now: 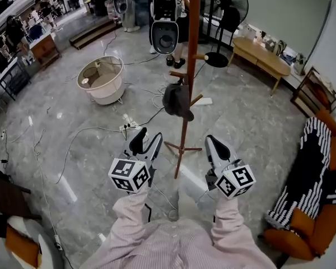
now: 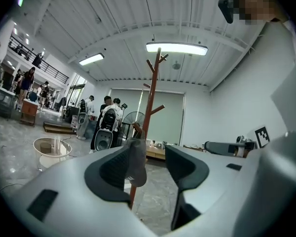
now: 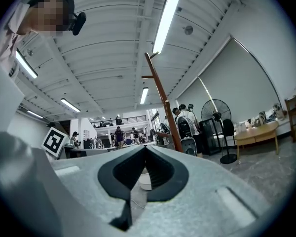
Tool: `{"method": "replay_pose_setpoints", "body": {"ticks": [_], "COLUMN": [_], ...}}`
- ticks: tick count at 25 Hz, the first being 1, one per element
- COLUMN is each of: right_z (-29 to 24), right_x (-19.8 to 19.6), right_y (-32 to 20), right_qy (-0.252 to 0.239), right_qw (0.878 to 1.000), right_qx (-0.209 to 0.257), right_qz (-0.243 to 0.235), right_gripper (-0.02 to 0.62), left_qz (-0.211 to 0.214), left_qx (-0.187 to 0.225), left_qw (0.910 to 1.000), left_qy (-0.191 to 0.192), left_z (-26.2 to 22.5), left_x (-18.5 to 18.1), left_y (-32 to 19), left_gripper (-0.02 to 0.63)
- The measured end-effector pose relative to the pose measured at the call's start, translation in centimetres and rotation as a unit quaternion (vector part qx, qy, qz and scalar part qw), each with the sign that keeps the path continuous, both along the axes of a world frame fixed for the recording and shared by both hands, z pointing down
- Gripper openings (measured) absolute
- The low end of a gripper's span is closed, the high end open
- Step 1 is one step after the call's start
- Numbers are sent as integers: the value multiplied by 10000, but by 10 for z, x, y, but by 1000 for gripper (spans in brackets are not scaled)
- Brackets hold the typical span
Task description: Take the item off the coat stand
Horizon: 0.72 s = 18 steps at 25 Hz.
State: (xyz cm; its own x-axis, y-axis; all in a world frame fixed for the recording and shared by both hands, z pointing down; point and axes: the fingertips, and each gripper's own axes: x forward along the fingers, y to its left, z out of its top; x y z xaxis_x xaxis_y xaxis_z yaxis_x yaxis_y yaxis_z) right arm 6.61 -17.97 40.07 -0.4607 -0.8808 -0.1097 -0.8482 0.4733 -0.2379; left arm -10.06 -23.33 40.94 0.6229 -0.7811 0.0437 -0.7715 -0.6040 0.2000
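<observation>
Grey marble floor (image 1: 84,156) underfoot; squaring up to coat stand (image 1: 190,49), left gripper (image 1: 147,137) gaping empty, right gripper (image 1: 213,142) pinched shut; next needing reach onto hanging cap (image 1: 177,101).

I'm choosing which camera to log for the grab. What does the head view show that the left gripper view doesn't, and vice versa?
Head view only: the coat stand down to its feet, and the striped cushion. Left gripper view only: the stand's top branches and the ceiling light. Both: the stand's pole with the dark cap hanging on it, ahead of the open left hand-held gripper.
</observation>
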Motion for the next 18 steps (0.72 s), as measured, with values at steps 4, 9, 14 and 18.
{"method": "replay_pose_setpoints", "body": {"ticks": [4,9,14,18], "right_z": [7,14,19,21], "right_x": [-3,0,8,16], "right_y": [-30,-67,-103,-128], "right_qy": [49,35,103,89], "right_qw": [9999,9997,9992,9987], "right_qx": [-33,-66,-139,-175], "right_qz": [-115,-250,-372,-460], "right_gripper": [5,5,5,5], "left_qz": [-15,-49,-8,-5], "left_qx": [-80,-188,-294,-387], "left_qw": [10000,9998,9996,9992], "left_qy": [28,25,-21,-68], "left_z": [8,20,25,31], "left_x": [3,7,21,34], "left_y": [-28,-66,-108,-138], "left_gripper": [218,222,227,230]}}
